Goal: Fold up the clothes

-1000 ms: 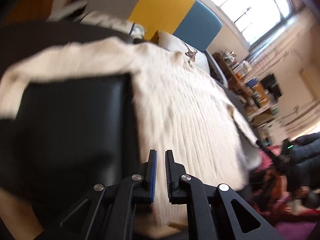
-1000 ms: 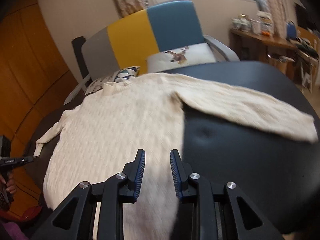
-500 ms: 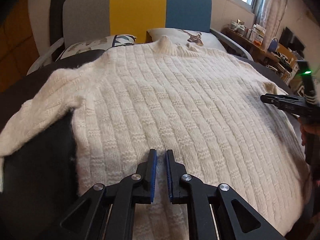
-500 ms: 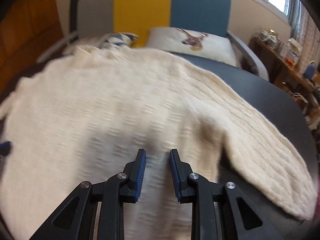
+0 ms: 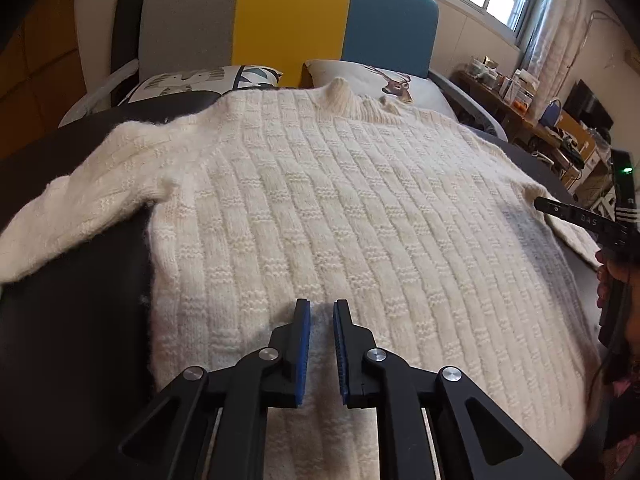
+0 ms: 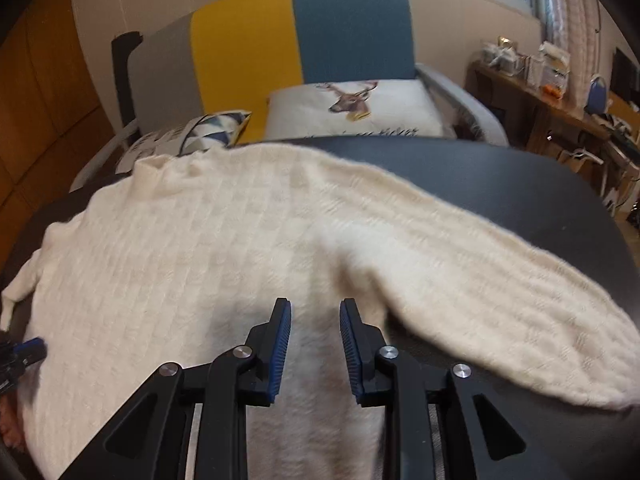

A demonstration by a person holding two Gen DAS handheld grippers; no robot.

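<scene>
Lying flat on one dark counter (image 5: 72, 320) is a single cream knitted sweater (image 5: 340, 216), spread front up with its collar toward the far edge. Two sleeves can be counted: one is stretched out to the left over the dark surface in the left wrist view, and the other is seen in the right wrist view running out to the right across the counter.

Two grippers are in view. The left gripper (image 5: 321, 322) is held low over the lower middle of the sweater; its jaws are opening, with only a narrow gap between the two blue pads, and nothing is pinched between them. The right gripper (image 6: 315, 320) is poised over the sweater near where the right sleeve joins the body; its two blue-padded fingers stand apart with a moderate gap, and no fabric is gripped. The right gripper also appears at the right edge of the left wrist view, carried by a hand (image 5: 604, 280).

Behind the counter one armchair (image 6: 256, 40) is seen, its back made of three panels: grey, yellow and blue. Two cushions rest on it, a deer cushion (image 6: 360, 108) and a patterned cushion (image 5: 200, 80) beside it.
</scene>
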